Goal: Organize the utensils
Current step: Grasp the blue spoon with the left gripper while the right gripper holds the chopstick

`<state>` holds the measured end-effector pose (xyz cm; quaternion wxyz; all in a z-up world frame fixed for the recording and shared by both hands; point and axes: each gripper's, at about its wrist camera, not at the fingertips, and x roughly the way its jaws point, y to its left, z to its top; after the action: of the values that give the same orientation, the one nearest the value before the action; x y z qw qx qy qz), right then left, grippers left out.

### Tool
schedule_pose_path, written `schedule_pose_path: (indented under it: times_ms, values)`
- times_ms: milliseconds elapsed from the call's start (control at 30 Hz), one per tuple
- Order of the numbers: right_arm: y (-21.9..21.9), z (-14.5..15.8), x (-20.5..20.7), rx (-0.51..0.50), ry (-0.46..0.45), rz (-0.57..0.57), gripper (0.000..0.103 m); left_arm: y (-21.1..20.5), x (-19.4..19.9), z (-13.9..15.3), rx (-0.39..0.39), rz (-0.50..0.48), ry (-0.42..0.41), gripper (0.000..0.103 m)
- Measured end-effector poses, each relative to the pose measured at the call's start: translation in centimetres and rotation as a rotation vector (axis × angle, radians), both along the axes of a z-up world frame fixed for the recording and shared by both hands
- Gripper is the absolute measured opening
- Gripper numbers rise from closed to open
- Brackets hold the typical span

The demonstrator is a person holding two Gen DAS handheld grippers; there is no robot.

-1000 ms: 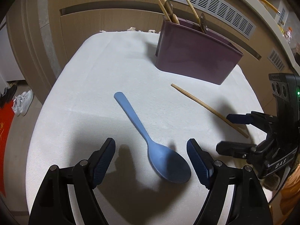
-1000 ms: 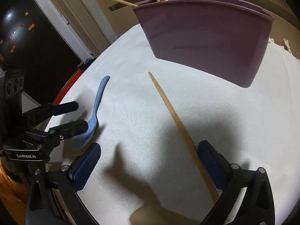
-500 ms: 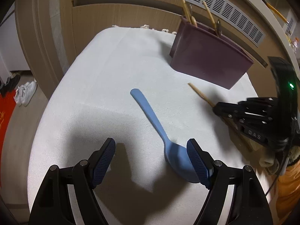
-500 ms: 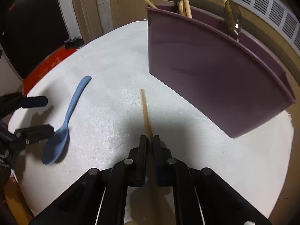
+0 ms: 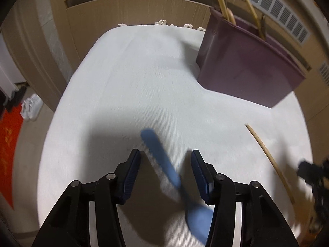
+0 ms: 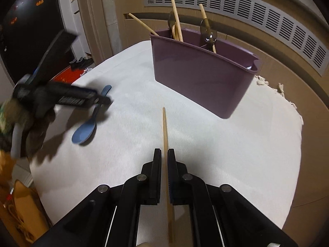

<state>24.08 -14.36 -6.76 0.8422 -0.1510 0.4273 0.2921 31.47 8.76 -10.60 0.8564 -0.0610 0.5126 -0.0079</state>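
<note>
Wooden and thin, one loose chopstick [image 6: 165, 135] is pinched between the clenched jaws of the right gripper [image 6: 164, 156], its far tip pointing toward the purple holder [image 6: 202, 76] and its near end running back under the camera. The left gripper [image 5: 165, 160] has just been narrowing its jaws; they stand partly apart on either side of the handle of the one blue spoon [image 5: 162, 160], and the pads do not press on it. The spoon lies flat on the white cloth [image 5: 133, 78] that covers the desk, bowl toward the left camera. From the right wrist view the left gripper [image 6: 102, 100] reaches in level from the left, blurred, over that spoon [image 6: 86, 131]. The holder stands upright on the cloth, well beyond both grippers. In it stand about four wooden sticks and two metal spoons. No readable writing shows on anything. A grey vent grille [image 6: 236, 14] runs along the wooden wall behind.
</note>
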Motion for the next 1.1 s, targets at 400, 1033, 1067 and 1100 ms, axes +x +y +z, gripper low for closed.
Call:
schedule_pose_path:
  times_ms: [400, 1033, 1067, 1100]
  values:
    - [-0.2, -0.7, 1.4, 0.045, 0.025, 0.006, 0.013, -4.2, -3.2, 1.2, 0.026, -0.143, -0.090, 0.014]
    - [5.8, -3.8, 5.8, -0.115, 0.099, 0.038, 0.008, -3.4, -6.4, 0.2, -0.040, -0.210, 0.002, 0.015]
    - [5.8, -3.8, 5.3, -0.121, 0.088, 0.046, 0.006, -3.4, -6.3, 0.1, -0.037, -0.214, 0.009, 0.015]
    - [5.7, -3.8, 5.2, -0.122, 0.083, 0.049, 0.006, -3.5, -6.2, 0.1, -0.034, -0.218, 0.017, 0.015]
